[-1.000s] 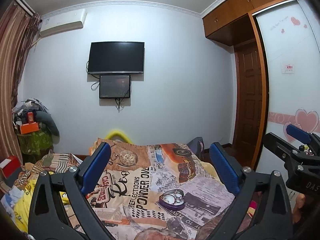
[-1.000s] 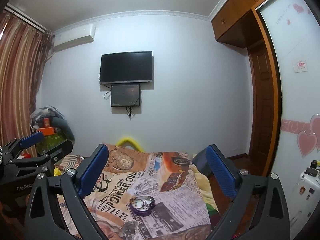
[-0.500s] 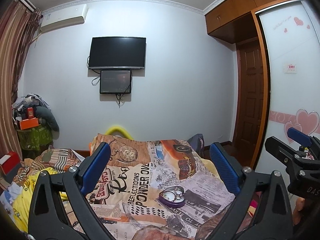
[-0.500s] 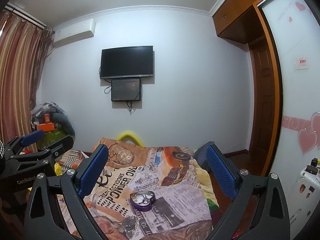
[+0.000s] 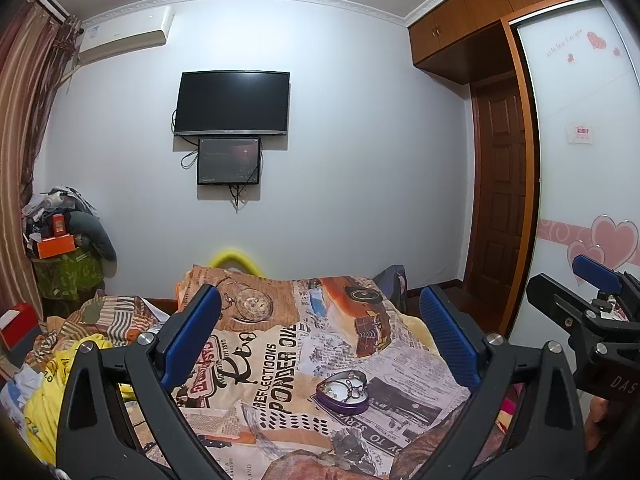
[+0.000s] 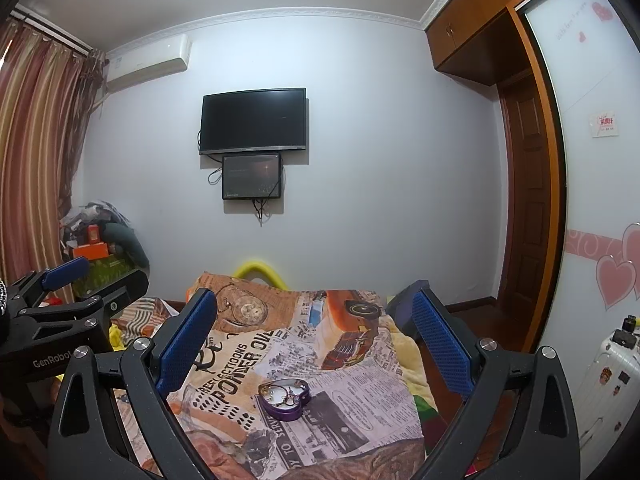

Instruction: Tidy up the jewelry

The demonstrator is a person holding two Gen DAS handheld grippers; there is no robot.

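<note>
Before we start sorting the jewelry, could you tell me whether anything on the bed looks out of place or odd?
Nothing looks damaged or spilled. The purple heart-shaped box sits open on the printed blanket, jewelry tangled inside. Both grippers, left and right, are open and empty.

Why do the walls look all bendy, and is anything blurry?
Left wrist view: the fisheye lens bows the wardrobe door and curtain, with dark corners; the heart-shaped jewelry box looks fairly sharp, though its contents are too small to make out. Right wrist view: same bending on the ceiling trim; light is soft and even, the TV glare-free.
</note>
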